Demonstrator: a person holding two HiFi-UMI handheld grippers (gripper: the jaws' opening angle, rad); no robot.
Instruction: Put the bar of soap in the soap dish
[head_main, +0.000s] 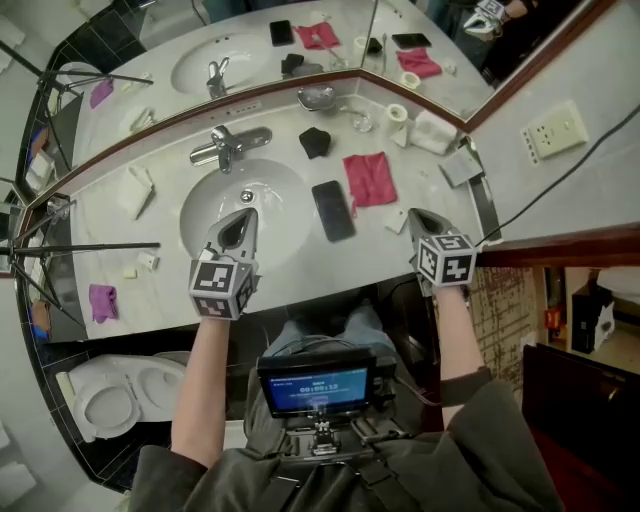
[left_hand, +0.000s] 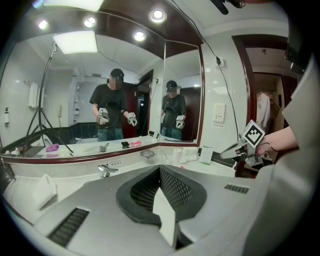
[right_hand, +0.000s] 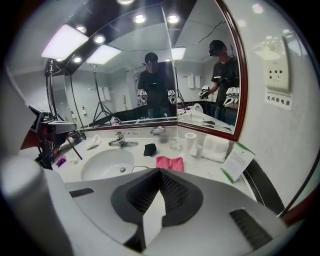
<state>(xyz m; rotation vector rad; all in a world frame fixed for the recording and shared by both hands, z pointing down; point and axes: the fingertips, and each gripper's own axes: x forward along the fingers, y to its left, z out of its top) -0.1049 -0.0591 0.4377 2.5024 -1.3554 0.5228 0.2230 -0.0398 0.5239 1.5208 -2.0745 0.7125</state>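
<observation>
Soap dish (head_main: 316, 97) sits back in the mirror corner with a pale lump (right_hand: 157, 129) in it. It may be the bar of soap, can't swear to it. Left gripper (head_main: 243, 218) and right gripper (head_main: 419, 220) are both pinched closed on nothing. Reaching back there could knock the glass (head_main: 360, 122) over. Socket label (right_hand: 277, 100) is too small to read.

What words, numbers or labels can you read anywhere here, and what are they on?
"无间断电源", as best it reads: label under the wall socket.
Digits on the screen at the person's chest: too blurred to read.
Print on the folded card on the counter: too small to read.
</observation>
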